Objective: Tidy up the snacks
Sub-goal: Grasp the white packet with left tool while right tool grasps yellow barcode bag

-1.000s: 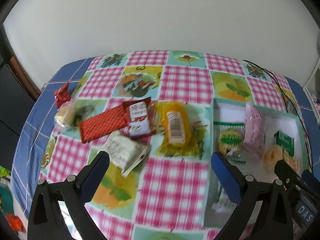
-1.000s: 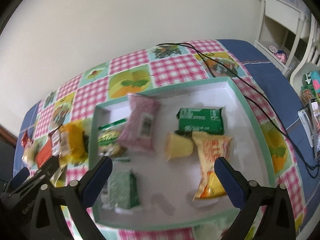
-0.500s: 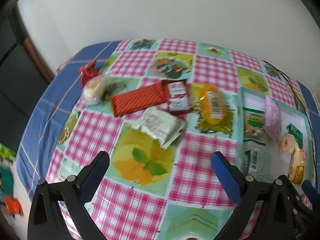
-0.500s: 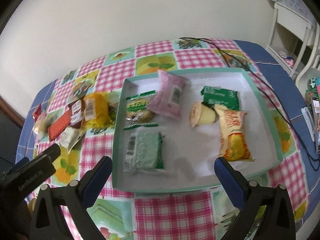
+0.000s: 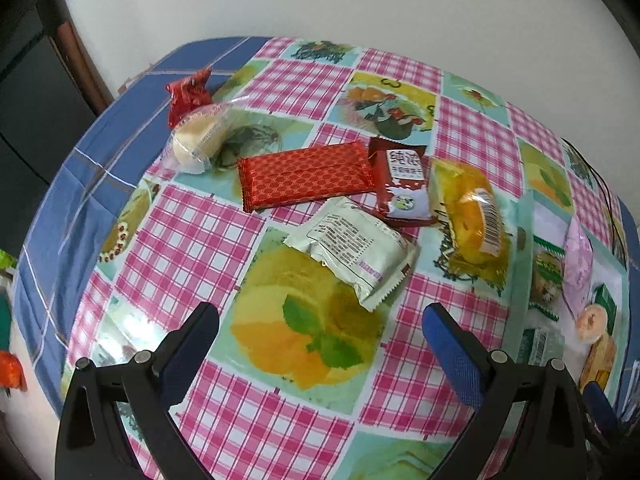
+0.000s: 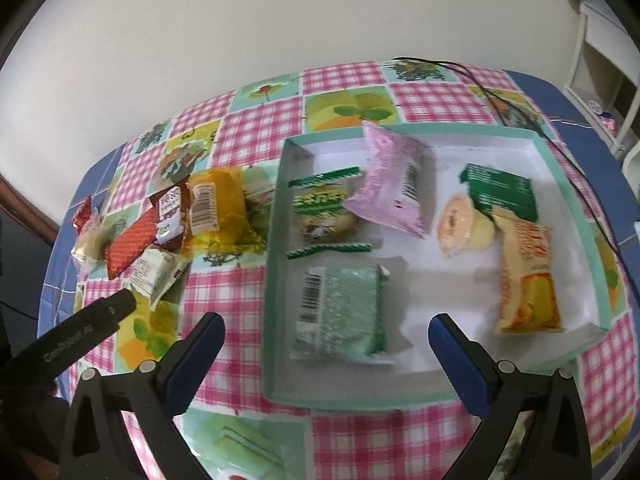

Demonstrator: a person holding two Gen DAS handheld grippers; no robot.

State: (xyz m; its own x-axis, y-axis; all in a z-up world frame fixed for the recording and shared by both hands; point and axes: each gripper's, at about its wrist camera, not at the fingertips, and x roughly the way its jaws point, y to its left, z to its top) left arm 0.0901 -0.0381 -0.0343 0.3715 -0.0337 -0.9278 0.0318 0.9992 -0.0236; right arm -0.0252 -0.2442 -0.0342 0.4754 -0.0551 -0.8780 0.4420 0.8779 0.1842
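Your left gripper (image 5: 320, 332) hangs wide, empty; white packet (image 5: 354, 250) at its 12 o'clock. Your right gripper (image 6: 326, 342) gapes wide, empty, over the tray (image 6: 276, 280); green packet (image 6: 340, 312) between its fingers.

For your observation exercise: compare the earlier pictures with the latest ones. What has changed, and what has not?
The left gripper swung left, from the tray toward the loose snacks, now facing the white packet. The right gripper drew back from the tray. Both stayed open and empty; no snack moved.
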